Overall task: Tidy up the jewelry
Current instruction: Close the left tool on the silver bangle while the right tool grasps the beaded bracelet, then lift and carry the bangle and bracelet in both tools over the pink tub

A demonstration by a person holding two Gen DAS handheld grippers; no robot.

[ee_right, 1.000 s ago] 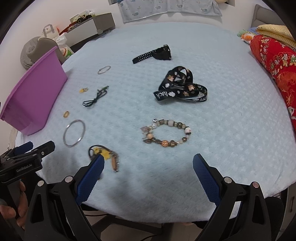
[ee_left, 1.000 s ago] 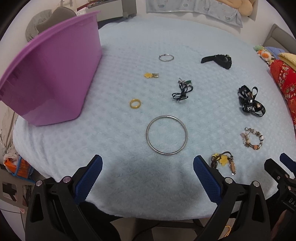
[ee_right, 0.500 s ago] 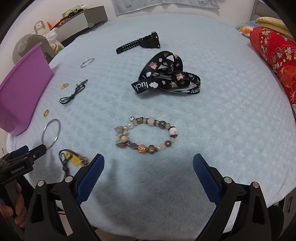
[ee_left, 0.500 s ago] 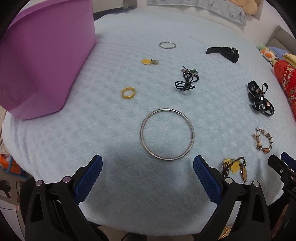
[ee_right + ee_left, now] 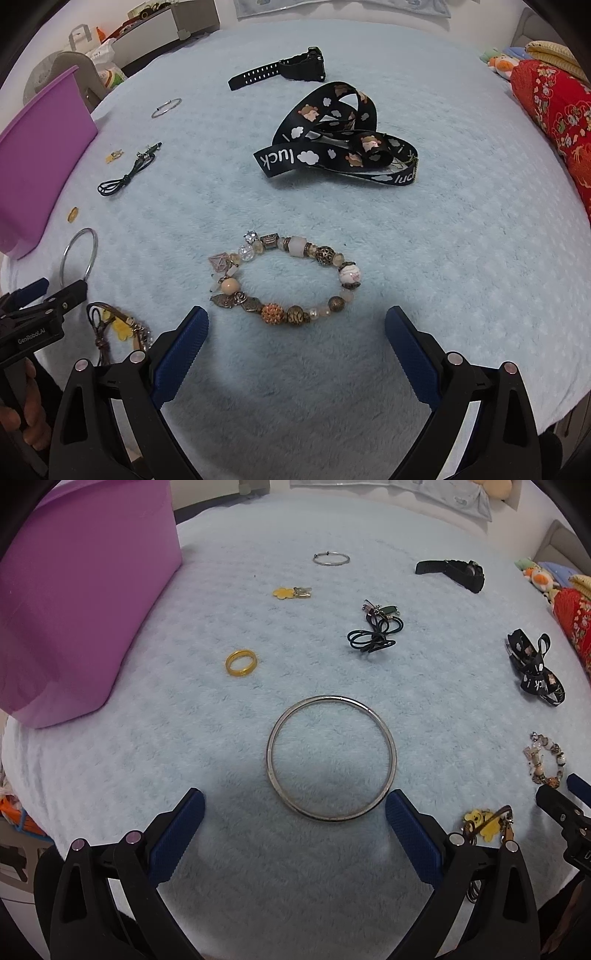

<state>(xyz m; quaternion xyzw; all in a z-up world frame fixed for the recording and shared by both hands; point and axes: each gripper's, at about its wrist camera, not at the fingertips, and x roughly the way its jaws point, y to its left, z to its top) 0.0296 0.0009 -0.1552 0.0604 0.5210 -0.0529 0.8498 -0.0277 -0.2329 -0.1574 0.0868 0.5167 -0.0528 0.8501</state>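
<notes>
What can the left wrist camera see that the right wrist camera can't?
Only the left wrist view shows the yellow ring as an open hoop; the other view shows just a small gold speck. Only the right wrist view shows the whole bead bracelet, the word "luck" on the black strap, and a hand. Both show the big silver bangle, purple tub and black watch.

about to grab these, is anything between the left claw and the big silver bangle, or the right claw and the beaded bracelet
Nothing visible. The left claw is open with only bare blanket before the big silver bangle. The right claw is open just short of the beaded bracelet, also unobstructed.
</notes>
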